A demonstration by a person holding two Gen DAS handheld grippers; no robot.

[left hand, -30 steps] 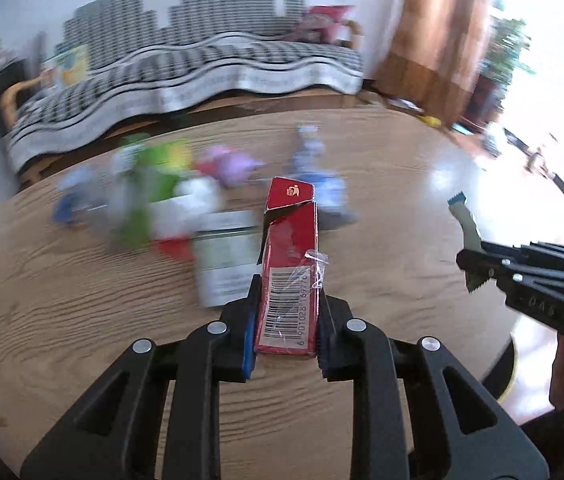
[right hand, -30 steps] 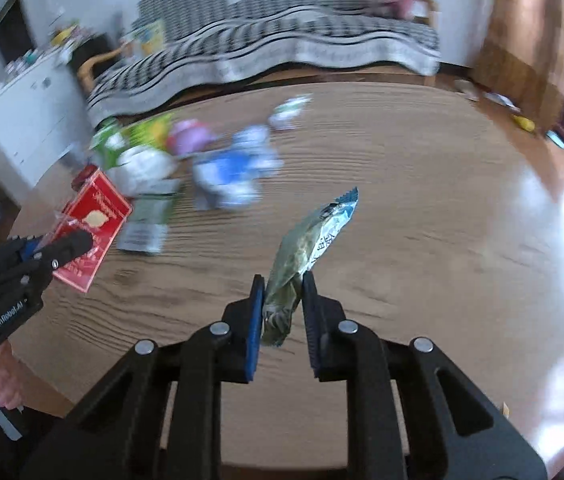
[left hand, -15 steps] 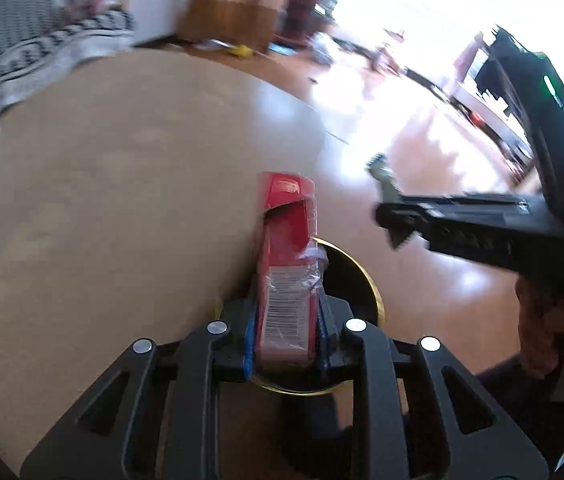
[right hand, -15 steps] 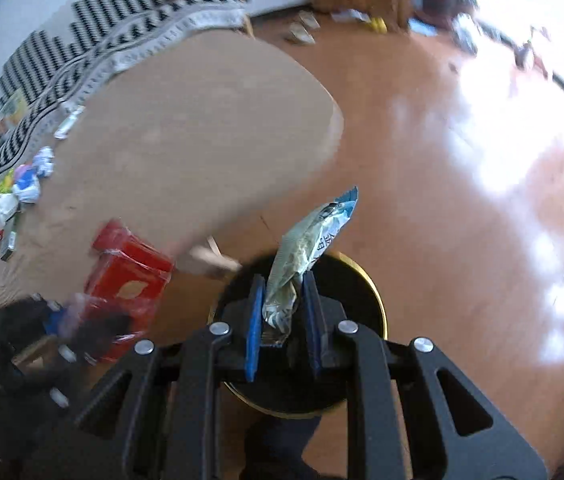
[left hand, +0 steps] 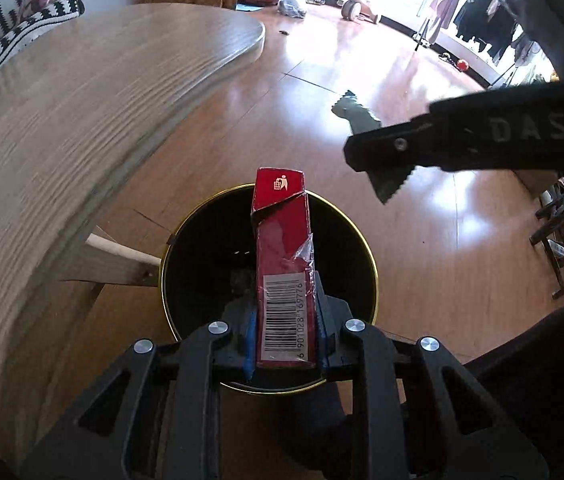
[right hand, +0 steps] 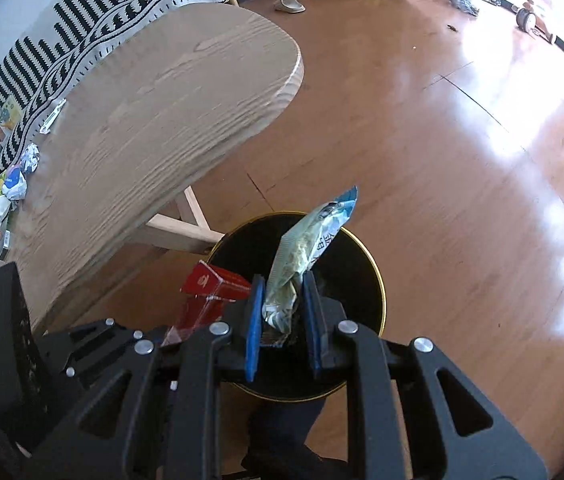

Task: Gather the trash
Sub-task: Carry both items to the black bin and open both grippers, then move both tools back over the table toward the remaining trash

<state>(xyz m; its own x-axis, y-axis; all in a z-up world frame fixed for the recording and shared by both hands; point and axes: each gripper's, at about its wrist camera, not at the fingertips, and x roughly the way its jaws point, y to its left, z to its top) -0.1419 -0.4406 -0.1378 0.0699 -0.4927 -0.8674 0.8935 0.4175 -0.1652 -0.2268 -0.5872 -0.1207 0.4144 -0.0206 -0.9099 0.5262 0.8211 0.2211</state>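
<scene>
My left gripper (left hand: 284,324) is shut on a red carton (left hand: 282,256) with a barcode and holds it over a black bin with a gold rim (left hand: 202,236) on the floor. My right gripper (right hand: 282,320) holds a green-and-blue snack wrapper (right hand: 306,248) over the same bin (right hand: 362,264); its blue pads stand slightly apart around the crumpled end. The right gripper (left hand: 482,136) with the wrapper (left hand: 356,116) also shows in the left wrist view, upper right. The carton (right hand: 210,292) and left gripper (right hand: 82,356) show in the right wrist view, lower left.
The oval wooden table (right hand: 154,112) stands left of the bin, its legs (right hand: 186,228) close to the rim. Several pieces of trash (right hand: 14,184) lie at its far end. A striped sofa (right hand: 122,0) is beyond. Glossy wood floor (right hand: 462,140) spreads to the right.
Both grippers swung away from the table and now hang over the bin, each still holding its item. The right gripper's pads look a little wider apart.
</scene>
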